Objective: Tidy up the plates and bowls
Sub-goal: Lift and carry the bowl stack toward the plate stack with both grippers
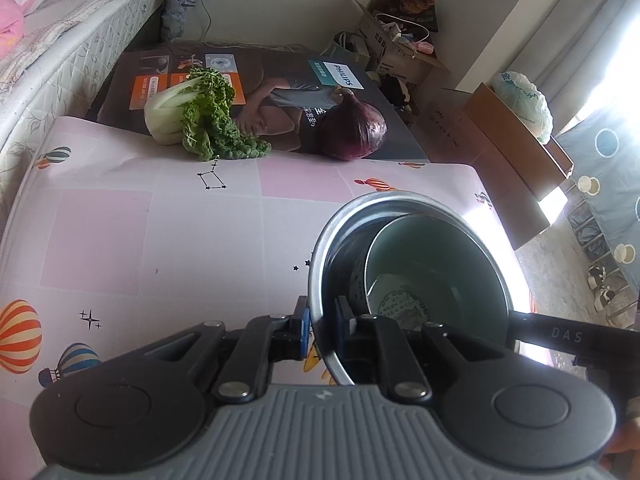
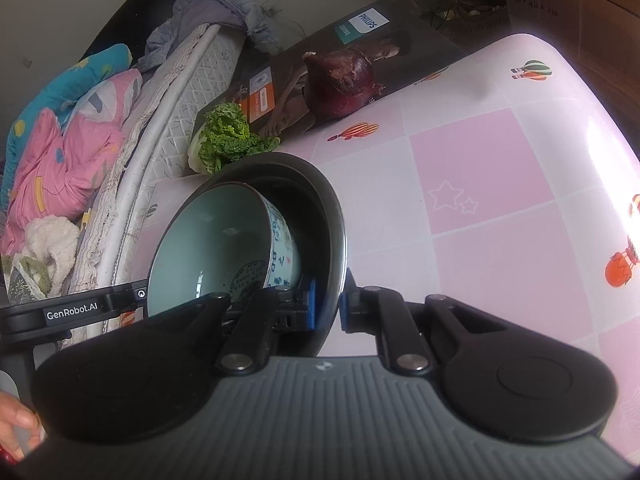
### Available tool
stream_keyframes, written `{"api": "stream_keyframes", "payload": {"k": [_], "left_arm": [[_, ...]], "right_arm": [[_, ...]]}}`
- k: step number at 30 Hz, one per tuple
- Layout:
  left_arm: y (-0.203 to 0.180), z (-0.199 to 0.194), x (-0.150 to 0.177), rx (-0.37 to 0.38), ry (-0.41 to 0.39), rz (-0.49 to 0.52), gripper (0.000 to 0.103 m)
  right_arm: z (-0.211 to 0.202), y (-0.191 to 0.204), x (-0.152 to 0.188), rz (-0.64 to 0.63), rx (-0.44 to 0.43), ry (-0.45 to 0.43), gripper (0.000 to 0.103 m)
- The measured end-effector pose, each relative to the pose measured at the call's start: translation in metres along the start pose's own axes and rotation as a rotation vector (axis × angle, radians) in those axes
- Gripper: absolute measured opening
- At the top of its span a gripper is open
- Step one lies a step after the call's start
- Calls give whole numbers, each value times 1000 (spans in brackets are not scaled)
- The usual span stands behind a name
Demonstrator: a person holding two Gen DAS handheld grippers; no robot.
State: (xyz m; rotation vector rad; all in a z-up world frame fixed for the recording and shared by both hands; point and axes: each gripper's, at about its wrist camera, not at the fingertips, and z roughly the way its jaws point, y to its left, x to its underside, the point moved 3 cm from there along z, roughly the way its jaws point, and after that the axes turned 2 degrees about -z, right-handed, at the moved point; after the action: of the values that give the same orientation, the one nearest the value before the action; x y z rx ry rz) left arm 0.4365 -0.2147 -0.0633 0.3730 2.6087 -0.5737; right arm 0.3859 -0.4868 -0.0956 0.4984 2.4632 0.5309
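Jaws of your left gripper (image 1: 323, 326) and right gripper (image 2: 328, 308) pinch the metal basin (image 1: 320, 240) rim; a ceramic bowl (image 2: 212, 240) lies inside.

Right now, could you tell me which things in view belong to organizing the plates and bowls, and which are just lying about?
Job:
- metal bowl
- ceramic bowl inside it
- left tool, right tool, both clamped on the metal bowl's rim

Lying about:
- leafy cabbage
- red onion
- Philips box

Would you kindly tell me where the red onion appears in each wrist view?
Left wrist: red onion upper centre, at the tablecloth's far edge.
Right wrist: red onion upper centre, against the box.
Shared landmark: Philips box behind it.
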Motion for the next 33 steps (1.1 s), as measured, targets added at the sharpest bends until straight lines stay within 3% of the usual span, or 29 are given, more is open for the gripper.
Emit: {"api": "stream_keyframes", "payload": {"k": [19,33], "left_arm": [[-16,-99,47,14,-68,10,12],[4,-133,130,-8,-26,-17,12]], "right_arm": [[-97,43,51,-20,-40,-32,10],[-118,56,144,-16,-59,37,10]]}}
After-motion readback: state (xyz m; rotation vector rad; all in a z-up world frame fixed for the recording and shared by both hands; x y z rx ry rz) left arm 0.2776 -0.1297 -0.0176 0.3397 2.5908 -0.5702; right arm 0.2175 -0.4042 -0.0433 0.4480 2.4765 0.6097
